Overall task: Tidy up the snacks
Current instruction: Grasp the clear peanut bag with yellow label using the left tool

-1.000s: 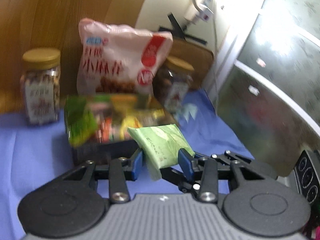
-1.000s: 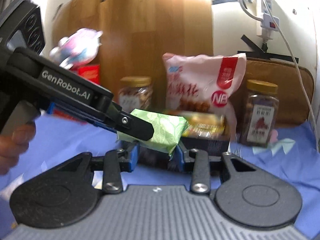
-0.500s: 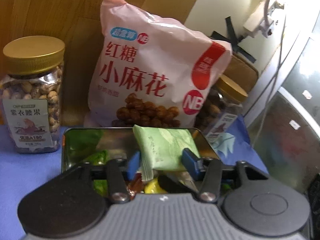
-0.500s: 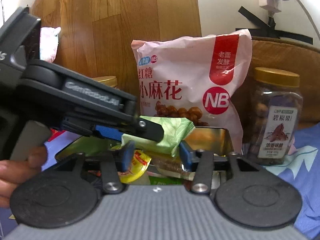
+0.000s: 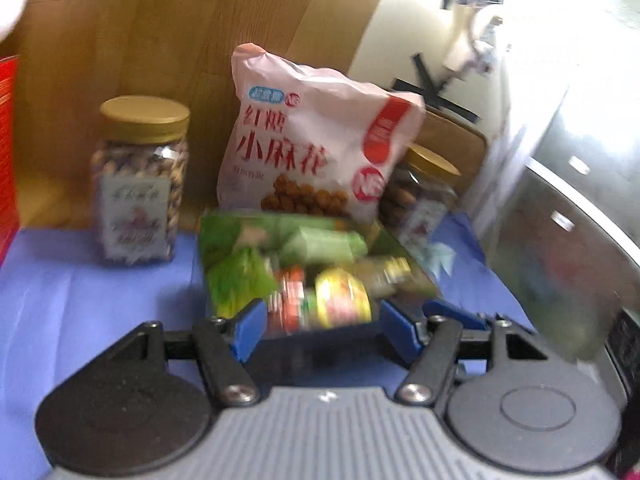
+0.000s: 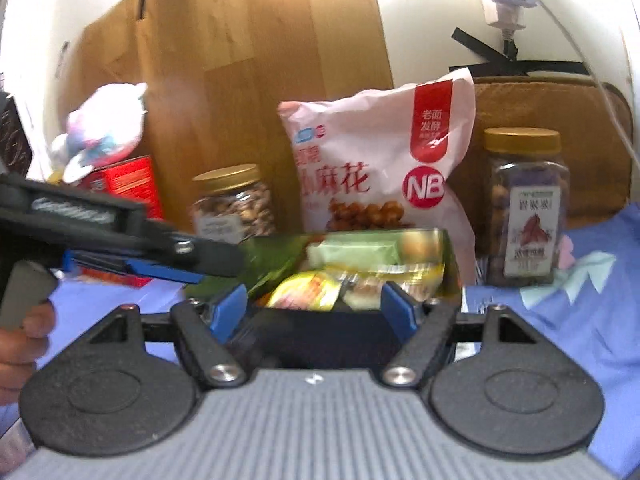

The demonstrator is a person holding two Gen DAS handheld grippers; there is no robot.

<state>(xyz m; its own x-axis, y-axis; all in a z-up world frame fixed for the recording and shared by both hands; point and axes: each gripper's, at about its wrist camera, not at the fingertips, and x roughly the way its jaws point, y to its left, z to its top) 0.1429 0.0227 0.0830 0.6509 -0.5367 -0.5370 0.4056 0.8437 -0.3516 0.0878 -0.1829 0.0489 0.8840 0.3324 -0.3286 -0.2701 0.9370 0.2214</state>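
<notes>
A dark metal tin (image 5: 332, 350) (image 6: 320, 326) full of small wrapped snacks sits on the blue cloth. A pale green packet (image 5: 322, 245) (image 6: 354, 253) lies on top of the pile at the tin's far side. My left gripper (image 5: 322, 330) hangs just short of the tin's near wall, its jaws opening with nothing between them. My right gripper (image 6: 316, 306) is also at the near wall, jaws opening and empty. The left gripper's body (image 6: 120, 236) reaches in from the left in the right wrist view, with a hand on its handle.
Behind the tin stands a pink snack bag (image 5: 316, 152) (image 6: 380, 164), flanked by two gold-lidded nut jars (image 5: 140, 180) (image 6: 524, 208). A red box (image 6: 124, 184) with a plush toy on it is at the left. A wooden board and a power strip's cable back the scene.
Both grippers held the green packet together, carried it over the tin and let it go. It now lies in the tin, and both grippers have drawn back with wider jaws.
</notes>
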